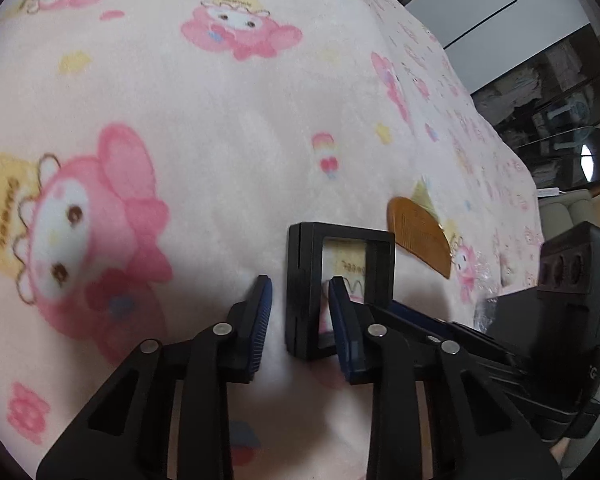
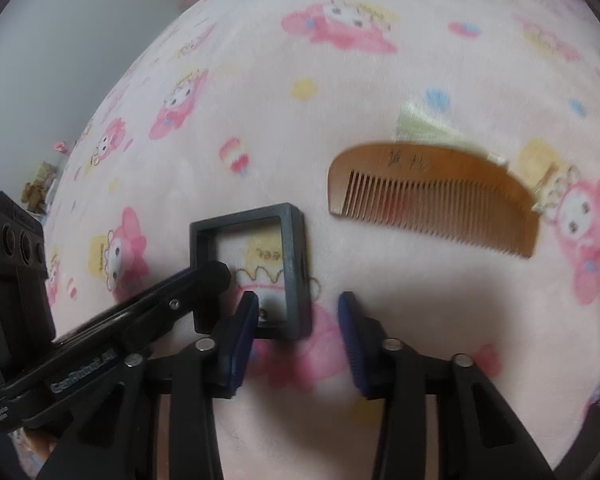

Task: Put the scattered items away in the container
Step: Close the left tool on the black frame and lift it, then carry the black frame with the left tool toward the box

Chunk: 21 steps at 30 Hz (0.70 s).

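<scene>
- Blanket (image 1: 228,128): pink, printed with cartoon rabbits, spread under everything.
- Glass cabinet (image 1: 548,92): dark, beyond the blanket's far right edge.
- White wall (image 2: 60,40): past the blanket's left edge.
- Small figurines (image 2: 40,188): blurred, beside that edge.

My left claw (image 1: 300,312) over the pink blanket (image 1: 220,120)

Its fingers straddle one side of the black square frame (image 1: 304,296); I see a wooden comb (image 1: 420,236) just beyond.
</scene>
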### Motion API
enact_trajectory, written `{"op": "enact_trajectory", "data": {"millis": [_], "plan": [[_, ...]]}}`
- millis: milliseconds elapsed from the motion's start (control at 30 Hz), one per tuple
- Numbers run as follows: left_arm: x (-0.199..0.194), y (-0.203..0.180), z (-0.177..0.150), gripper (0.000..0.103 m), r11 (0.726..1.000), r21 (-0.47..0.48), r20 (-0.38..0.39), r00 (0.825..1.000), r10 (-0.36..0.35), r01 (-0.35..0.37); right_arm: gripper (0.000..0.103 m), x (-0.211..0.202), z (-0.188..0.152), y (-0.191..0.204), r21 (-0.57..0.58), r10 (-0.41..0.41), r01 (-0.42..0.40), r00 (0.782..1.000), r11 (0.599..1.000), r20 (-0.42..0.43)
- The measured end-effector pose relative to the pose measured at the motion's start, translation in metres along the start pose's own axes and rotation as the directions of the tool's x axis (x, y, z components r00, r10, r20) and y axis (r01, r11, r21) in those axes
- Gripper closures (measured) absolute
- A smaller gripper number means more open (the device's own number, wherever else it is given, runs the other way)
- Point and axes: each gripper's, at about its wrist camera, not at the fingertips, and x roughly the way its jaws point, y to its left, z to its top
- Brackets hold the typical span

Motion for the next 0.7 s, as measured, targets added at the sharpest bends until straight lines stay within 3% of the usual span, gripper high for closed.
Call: {"op": "enact_trajectory", "data": {"millis": [100,233,333,467,533,600,700], "plan": [[-0.005,-0.002,-0.007,0.082,1.000,0.012,-0.005,1.000,-0.006,0.006,0.080,0.000,-0.006,0.004,-0.009,0.016,-0.016,1.000,1.000,-0.018],[-0.024,-0.010,-0.018,0.082,0.999,0.033,-0.005,1.000,-0.023,0.024,0.082,-0.013,-0.015,0.007,-0.010,0.020,-0.020,1.000,1.000,-0.008],[-0.038,-0.021,-0.031,0.081,0.998,0.054,-0.048,0.998,-0.039,0.042,0.082,-0.033,-0.028,0.011,-0.027,0.028,-0.028,1.000,0.999,-0.004],[-0.030,-0.018,-0.043,0.067,0.997,0.031,-0.121,0.991,-0.060,0.064,0.082,-0.039,-0.047,0.006,-0.018,0.040,-0.042,0.997,0.999,-0.070],[-0.021,-0.011,-0.043,0.067,0.999,0.004,-0.122,0.992,-0.033,0.034,0.081,-0.032,-0.050,0.000,-0.001,0.041,-0.041,0.995,0.999,-0.088],[-0.013,-0.007,-0.041,0.067,0.999,-0.017,-0.120,0.992,-0.049,0.048,0.079,-0.026,-0.048,-0.006,0.010,0.004,-0.003,0.996,1.000,-0.089],[-0.009,-0.010,-0.042,0.069,1.000,-0.006,-0.135,0.990,-0.028,0.027,0.079,-0.015,-0.044,-0.009,0.010,0.031,-0.030,0.995,0.999,-0.092]]}}
